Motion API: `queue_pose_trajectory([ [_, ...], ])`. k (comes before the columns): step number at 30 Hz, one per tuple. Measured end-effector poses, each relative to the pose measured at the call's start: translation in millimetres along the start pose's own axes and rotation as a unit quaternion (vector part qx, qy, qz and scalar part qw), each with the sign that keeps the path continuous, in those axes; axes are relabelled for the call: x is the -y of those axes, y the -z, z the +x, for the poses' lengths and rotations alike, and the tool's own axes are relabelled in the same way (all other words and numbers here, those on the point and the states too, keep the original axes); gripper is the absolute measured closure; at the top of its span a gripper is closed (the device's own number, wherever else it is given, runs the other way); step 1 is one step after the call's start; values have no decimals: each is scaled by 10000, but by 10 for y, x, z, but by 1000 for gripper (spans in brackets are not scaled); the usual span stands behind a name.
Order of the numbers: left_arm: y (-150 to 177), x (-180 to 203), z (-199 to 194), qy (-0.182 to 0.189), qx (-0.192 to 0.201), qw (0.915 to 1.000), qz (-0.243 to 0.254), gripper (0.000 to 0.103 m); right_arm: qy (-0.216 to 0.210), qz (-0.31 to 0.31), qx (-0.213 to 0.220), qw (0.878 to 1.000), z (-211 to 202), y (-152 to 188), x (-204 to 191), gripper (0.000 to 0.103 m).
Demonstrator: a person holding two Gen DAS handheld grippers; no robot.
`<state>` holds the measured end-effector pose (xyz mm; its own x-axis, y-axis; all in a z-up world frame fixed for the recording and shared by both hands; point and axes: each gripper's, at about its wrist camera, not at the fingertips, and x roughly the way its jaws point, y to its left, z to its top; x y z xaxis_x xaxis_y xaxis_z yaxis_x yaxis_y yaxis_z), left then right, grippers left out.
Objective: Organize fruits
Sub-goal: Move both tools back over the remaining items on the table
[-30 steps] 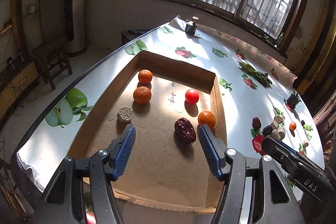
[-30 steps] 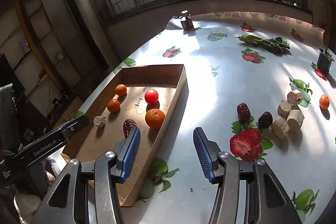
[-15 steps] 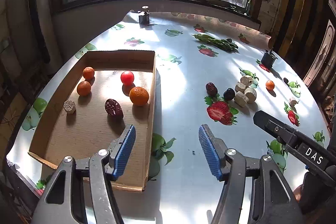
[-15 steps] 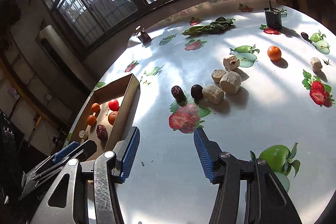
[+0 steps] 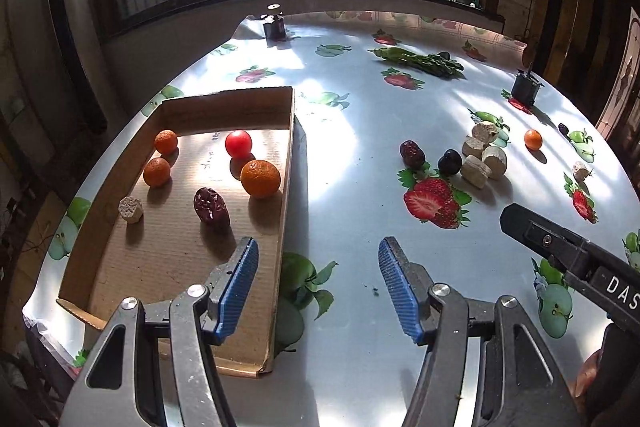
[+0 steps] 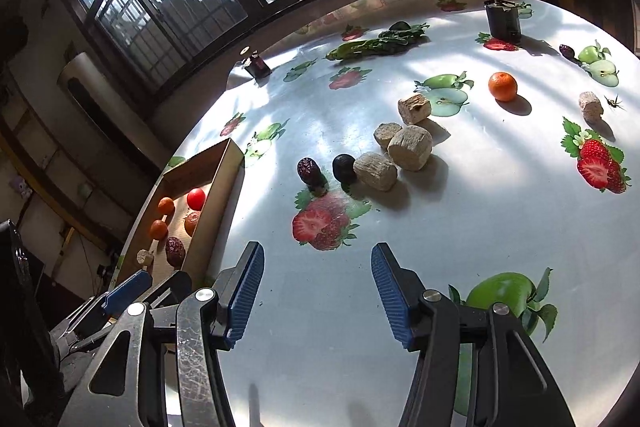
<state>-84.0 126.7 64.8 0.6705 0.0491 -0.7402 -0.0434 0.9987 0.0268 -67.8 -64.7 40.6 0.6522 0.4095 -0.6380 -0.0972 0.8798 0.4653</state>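
Fruit-print tabletop (image 5: 344,163) carries a cardboard tray (image 5: 120,179) at its left side, holding two small oranges, a larger orange (image 5: 260,178), a red tomato (image 5: 238,143), a red date (image 5: 211,205) and a beige chunk. Loose on the tabletop, well apart from the tray: a red date (image 6: 310,171) just beside a dark plum (image 6: 345,168), beige chunks, a small orange (image 6: 502,86). Left gripper (image 5: 318,285) and right gripper (image 6: 318,293) both hang above the tabletop, jaws wide apart, holding nothing.

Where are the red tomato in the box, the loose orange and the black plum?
red tomato (image 5: 238,143), left wrist view, centre of its skin.
loose orange (image 6: 502,86), right wrist view, middle of its peel.
black plum (image 6: 344,168), right wrist view, its top side.
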Motion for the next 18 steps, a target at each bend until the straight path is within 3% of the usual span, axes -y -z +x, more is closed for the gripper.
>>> queue_pose_trajectory([
  [8,-83,-14,85,66,-140,9999,2,41,108,-48,-21,9999,-115,-101,111,43],
  [13,-260,6,265,501,-450,9976,-158,38,553,-113,56,9984,-341,-313,444,41],
  [18,-427,282,394,823,-449,9956,-35,38,1118,88,179,9935,-483,-599,908,39],
])
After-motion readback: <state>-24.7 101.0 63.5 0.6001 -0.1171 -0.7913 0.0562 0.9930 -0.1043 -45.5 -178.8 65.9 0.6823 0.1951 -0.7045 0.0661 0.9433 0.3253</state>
